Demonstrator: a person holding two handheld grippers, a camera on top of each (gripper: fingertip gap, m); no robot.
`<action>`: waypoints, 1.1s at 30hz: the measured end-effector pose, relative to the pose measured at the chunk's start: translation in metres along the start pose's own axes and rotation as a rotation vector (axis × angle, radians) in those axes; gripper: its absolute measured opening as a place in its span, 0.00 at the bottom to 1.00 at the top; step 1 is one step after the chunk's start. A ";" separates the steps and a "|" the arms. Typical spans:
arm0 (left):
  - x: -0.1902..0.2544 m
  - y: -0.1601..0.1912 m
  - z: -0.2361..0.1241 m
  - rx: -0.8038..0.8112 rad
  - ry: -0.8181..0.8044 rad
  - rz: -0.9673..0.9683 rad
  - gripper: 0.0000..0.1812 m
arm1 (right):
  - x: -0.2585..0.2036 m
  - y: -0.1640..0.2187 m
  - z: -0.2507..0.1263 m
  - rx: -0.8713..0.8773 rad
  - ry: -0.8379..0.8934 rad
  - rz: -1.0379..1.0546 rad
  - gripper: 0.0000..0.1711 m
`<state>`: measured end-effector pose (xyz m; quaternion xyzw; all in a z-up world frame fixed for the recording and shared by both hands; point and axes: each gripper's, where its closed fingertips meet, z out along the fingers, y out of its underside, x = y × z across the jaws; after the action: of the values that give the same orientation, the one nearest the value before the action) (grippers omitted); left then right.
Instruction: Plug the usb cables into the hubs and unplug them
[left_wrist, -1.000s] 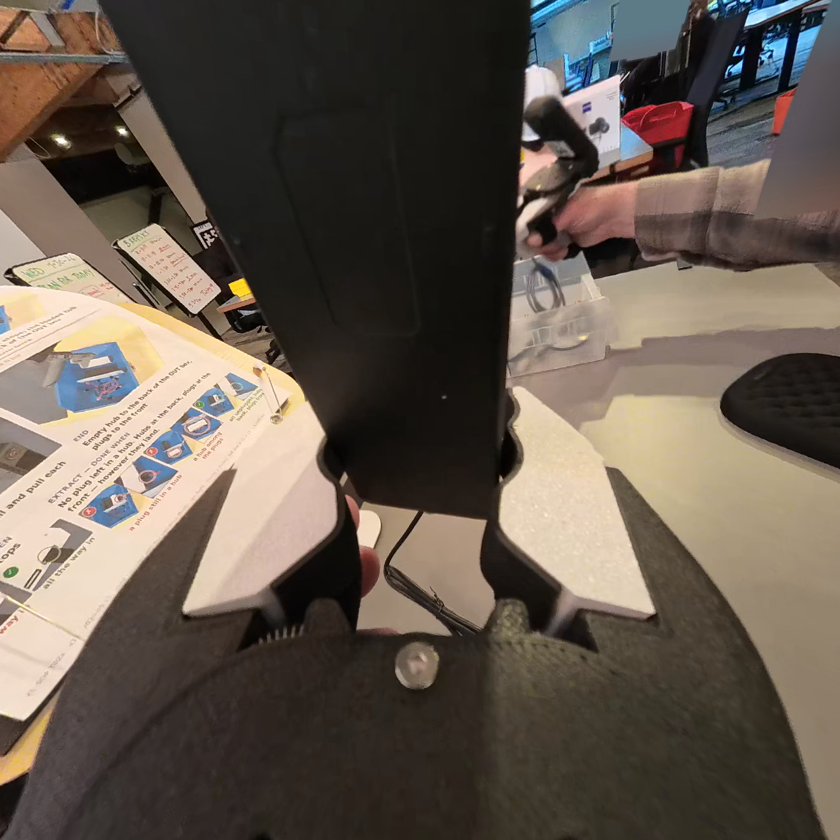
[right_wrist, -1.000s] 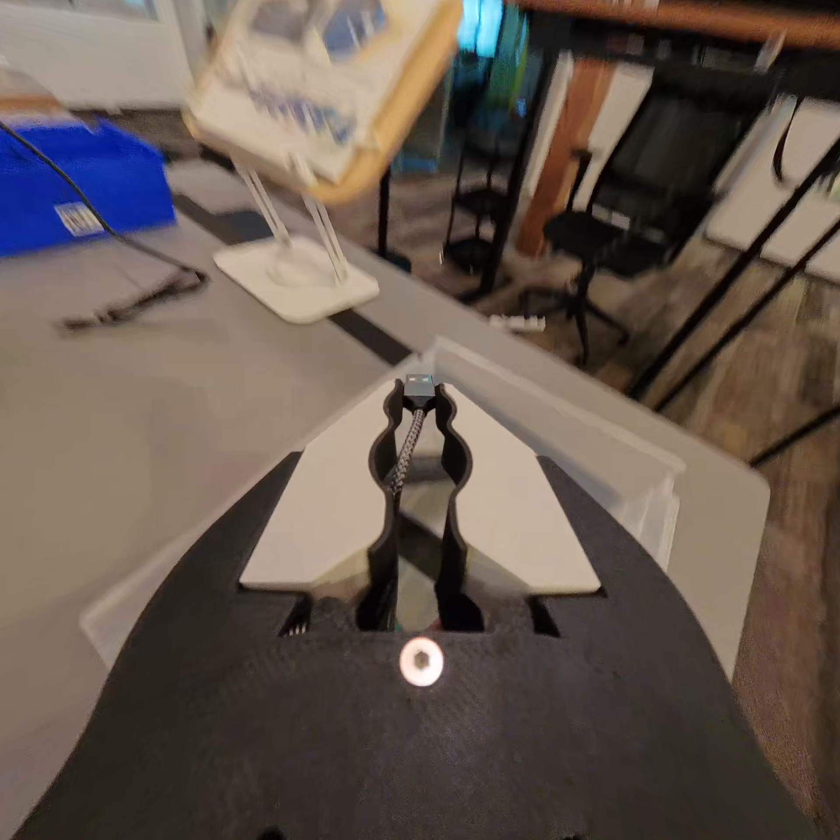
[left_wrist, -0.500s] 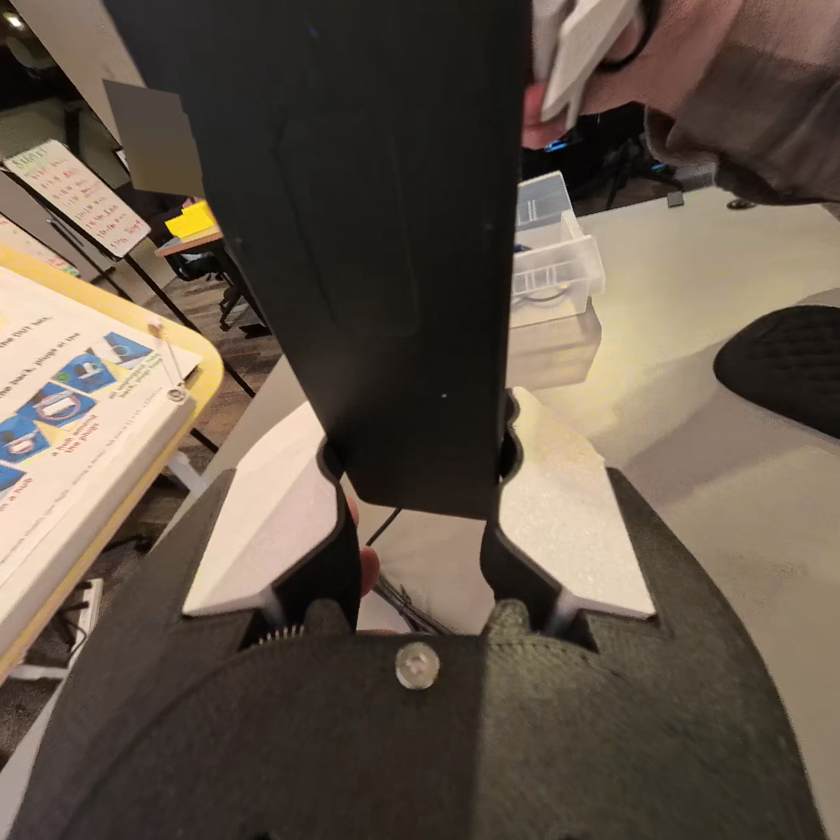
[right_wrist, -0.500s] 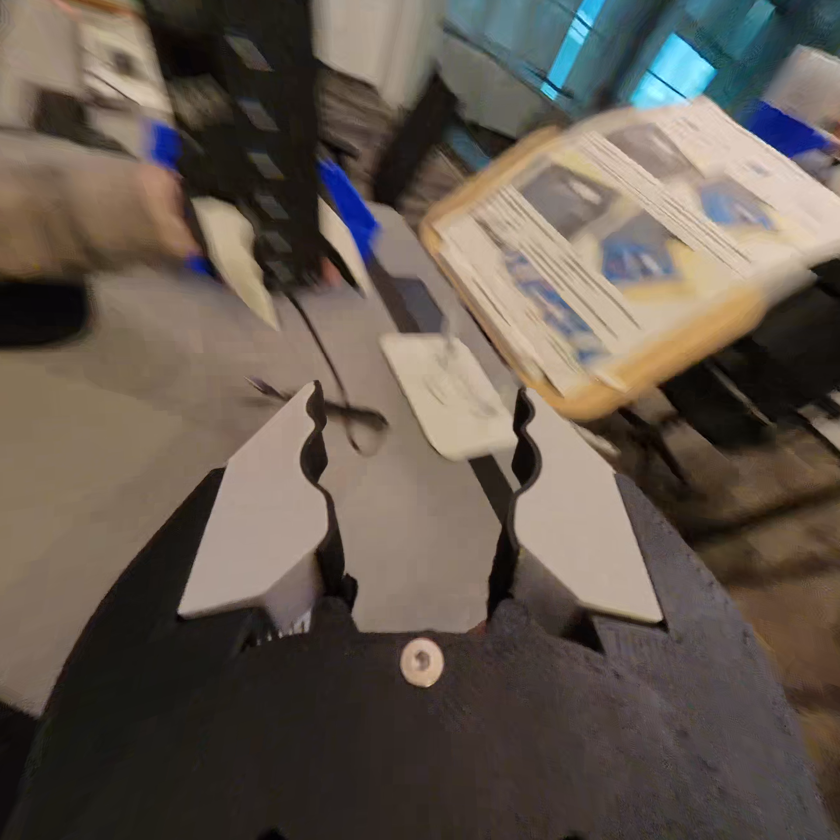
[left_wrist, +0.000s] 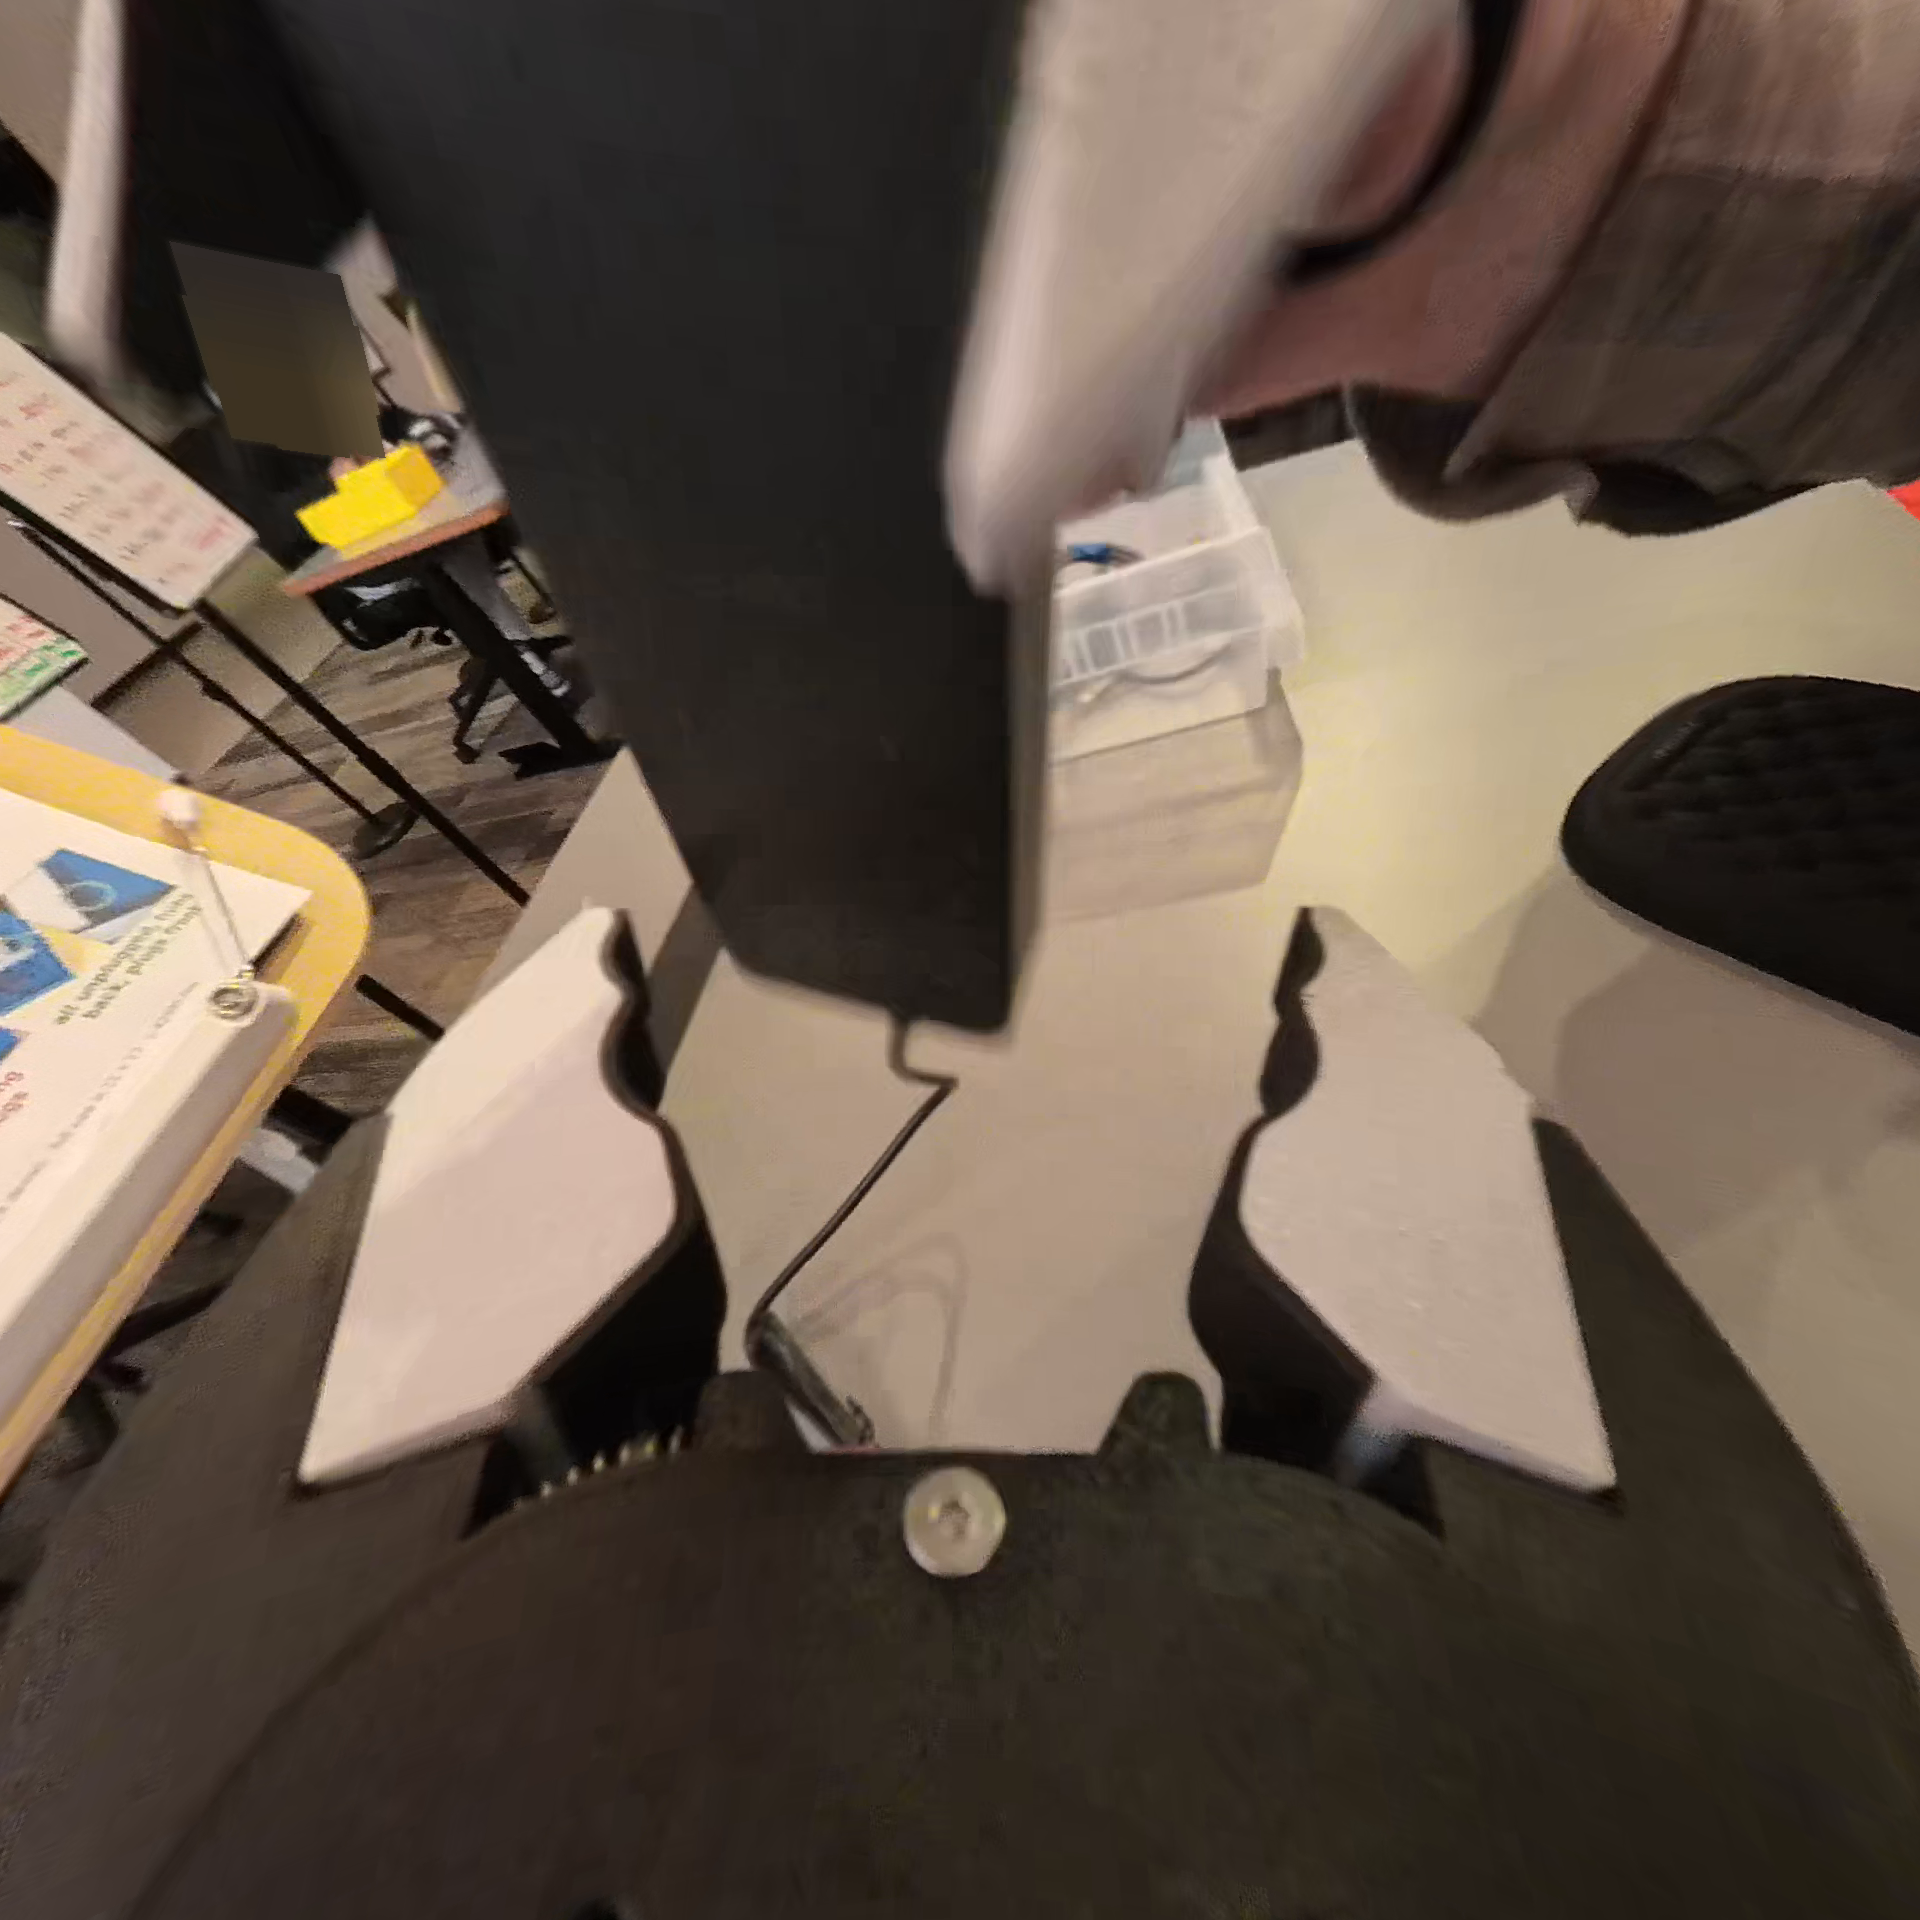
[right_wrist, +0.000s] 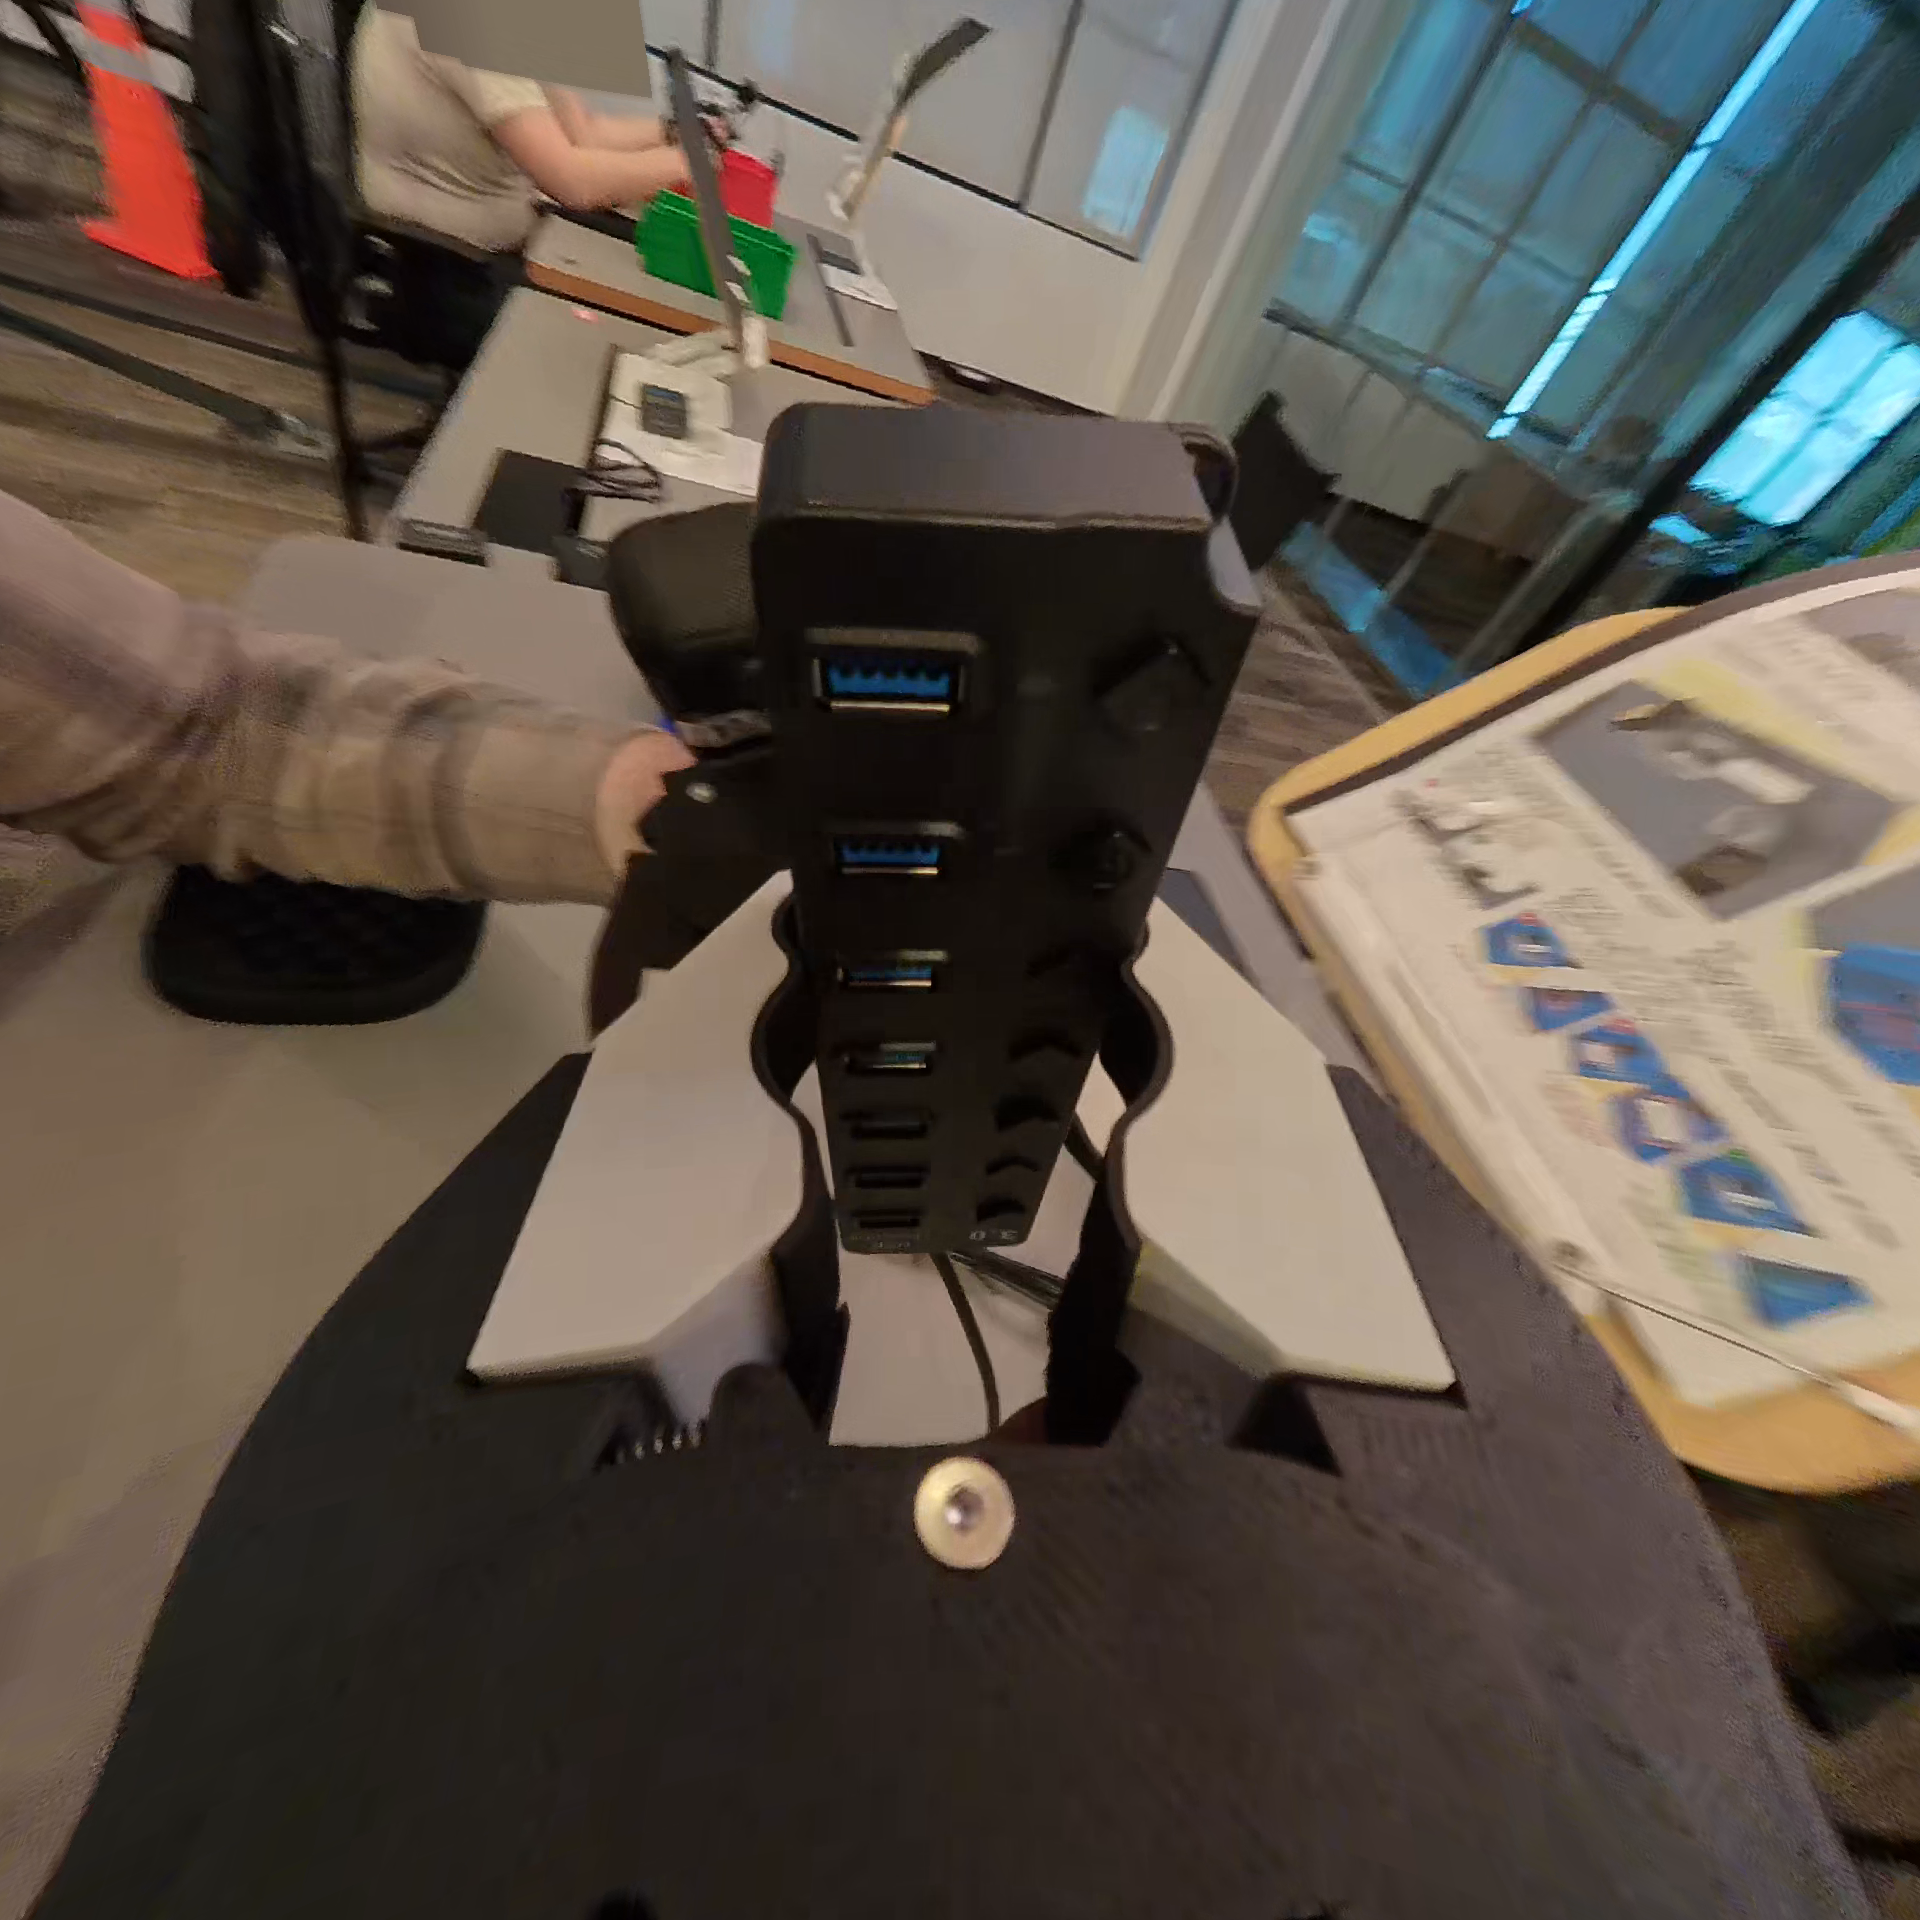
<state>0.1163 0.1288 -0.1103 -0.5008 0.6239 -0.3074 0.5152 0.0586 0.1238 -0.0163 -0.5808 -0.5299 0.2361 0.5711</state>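
The long plastic USB hub is black with blue ports; the flat counter is pale grey; the person's sleeve is grey-beige plaid.

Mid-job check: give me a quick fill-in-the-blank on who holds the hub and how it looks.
1. The right gripper is ___ on the black hub.
2. The left gripper has its jaws ___, clear of the hub.
3. The hub's top ports have ___ inserts, and no plug sits in any visible port.
4. A thin black cable trails from the hub's ___ end.

Missing words: shut; open; blue; bottom
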 end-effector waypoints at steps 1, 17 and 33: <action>-0.003 -0.004 -0.004 0.011 -0.014 0.002 0.65 | 0.012 -0.006 -0.013 -0.002 0.039 -0.018 0.30; -0.055 0.000 -0.030 0.107 -0.165 -0.100 0.53 | 0.228 -0.097 -0.269 -0.023 0.668 -0.126 0.30; -0.055 0.020 -0.019 0.057 -0.157 -0.118 0.52 | 0.253 0.026 -0.295 -0.160 0.751 0.080 0.30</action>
<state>0.0904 0.1840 -0.1043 -0.5443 0.5419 -0.3147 0.5577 0.4103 0.2313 0.1130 -0.6896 -0.2777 -0.0130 0.6687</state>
